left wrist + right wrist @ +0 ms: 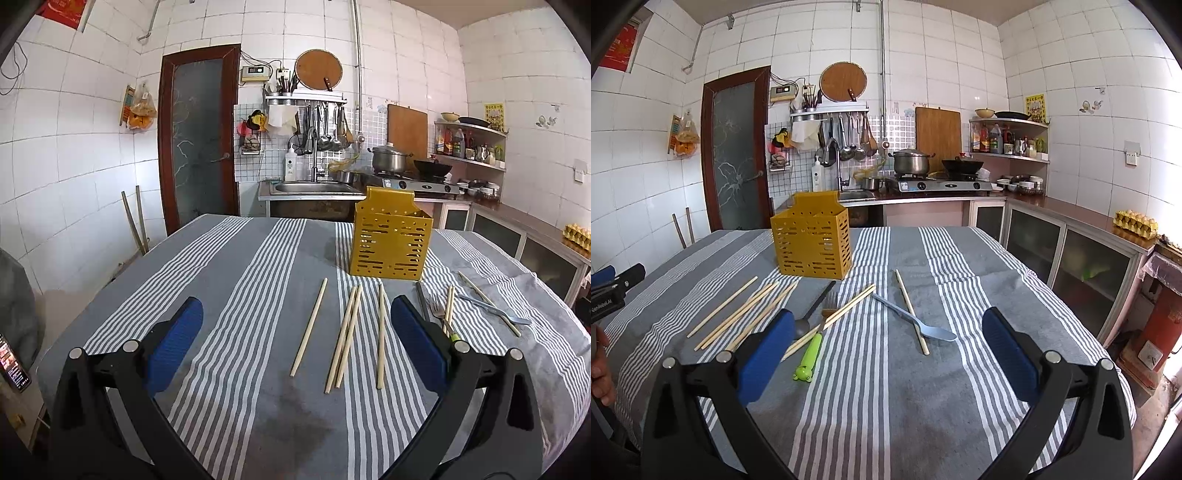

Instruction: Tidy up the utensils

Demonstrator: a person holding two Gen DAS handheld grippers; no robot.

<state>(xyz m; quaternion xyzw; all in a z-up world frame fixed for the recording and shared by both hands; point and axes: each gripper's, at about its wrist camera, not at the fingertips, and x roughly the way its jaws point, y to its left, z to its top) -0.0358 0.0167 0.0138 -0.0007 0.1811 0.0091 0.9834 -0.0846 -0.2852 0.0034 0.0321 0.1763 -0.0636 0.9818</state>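
Note:
A yellow perforated utensil holder (390, 240) (812, 240) stands upright on the striped tablecloth (236, 295) (886, 369). Several wooden chopsticks (347, 339) (738, 317) lie loose in front of it. A fork with a green handle (814, 345) lies across a chopstick pair, beside a dark spoon (809, 317). A blue spoon (916, 321) (495, 308) crosses another chopstick (911, 312). My left gripper (295, 347) hovers open above the chopsticks, holding nothing. My right gripper (886, 354) is open too, above the cloth near the blue spoon.
Behind the table are a sink (314, 187), a gas stove with a pot (911, 162) and wok, and a counter with an egg tray (1136, 223). The other gripper's body (613, 291) and a hand (602, 373) show at the left edge. A phone (13, 363) sits at far left.

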